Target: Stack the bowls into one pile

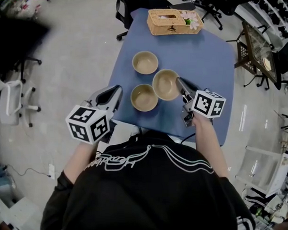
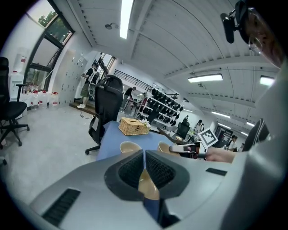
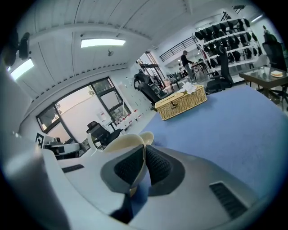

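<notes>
Three tan bowls are on the blue table (image 1: 213,62). The far bowl (image 1: 145,62) and the near bowl (image 1: 144,97) stand alone. The third bowl (image 1: 166,84) is just right of the near bowl, its edge over that bowl's rim. My right gripper (image 1: 179,81) is shut on its right rim; the right gripper view shows that rim (image 3: 121,141) pinched between the pads. My left gripper (image 1: 117,92) is at the table's left edge, beside the near bowl, with its jaws together and empty. In the left gripper view the near bowl (image 2: 148,186) lies just below its tips (image 2: 144,152).
A wicker tissue box (image 1: 173,21) sits at the table's far end. Black office chairs (image 1: 131,9) stand beyond the table, and a side table (image 1: 259,51) is to the right. White chairs (image 1: 14,100) stand on the floor to the left.
</notes>
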The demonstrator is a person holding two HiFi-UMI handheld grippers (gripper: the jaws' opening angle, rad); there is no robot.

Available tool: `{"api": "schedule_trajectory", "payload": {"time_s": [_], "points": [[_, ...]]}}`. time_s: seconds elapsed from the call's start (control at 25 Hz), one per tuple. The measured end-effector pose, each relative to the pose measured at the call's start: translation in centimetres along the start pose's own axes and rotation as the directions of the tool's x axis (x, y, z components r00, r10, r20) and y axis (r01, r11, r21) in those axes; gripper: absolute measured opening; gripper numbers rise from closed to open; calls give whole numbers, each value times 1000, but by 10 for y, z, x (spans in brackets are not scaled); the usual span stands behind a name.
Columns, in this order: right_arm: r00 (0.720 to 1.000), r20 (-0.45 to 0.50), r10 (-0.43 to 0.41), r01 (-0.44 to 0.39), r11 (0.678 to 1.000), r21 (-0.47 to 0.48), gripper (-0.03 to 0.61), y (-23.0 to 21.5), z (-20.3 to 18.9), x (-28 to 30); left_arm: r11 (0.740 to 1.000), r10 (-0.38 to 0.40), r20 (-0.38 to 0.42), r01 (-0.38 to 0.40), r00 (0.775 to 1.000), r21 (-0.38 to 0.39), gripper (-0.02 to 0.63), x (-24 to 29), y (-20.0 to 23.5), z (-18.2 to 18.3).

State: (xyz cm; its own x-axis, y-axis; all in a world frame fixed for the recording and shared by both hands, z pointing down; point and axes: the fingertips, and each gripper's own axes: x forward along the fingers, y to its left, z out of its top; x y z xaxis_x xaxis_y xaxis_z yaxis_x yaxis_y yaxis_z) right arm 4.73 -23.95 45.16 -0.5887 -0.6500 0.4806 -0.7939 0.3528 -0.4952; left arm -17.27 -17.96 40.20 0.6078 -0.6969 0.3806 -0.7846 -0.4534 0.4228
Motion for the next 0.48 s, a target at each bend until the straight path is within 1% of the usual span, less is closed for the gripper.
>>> {"api": "schedule_trajectory", "payload": {"time_s": [0.2,0.48], "points": [[999,-32,10,-10,1000,0,40,9,-20,13,1000,2,-14,-2,1000,-13,34,-3,11,-10],[996,-78,45,-44,999,10,40,19,-48,31,1000,0,-50,-2,999,-31,34,-4,21,-30]]}}
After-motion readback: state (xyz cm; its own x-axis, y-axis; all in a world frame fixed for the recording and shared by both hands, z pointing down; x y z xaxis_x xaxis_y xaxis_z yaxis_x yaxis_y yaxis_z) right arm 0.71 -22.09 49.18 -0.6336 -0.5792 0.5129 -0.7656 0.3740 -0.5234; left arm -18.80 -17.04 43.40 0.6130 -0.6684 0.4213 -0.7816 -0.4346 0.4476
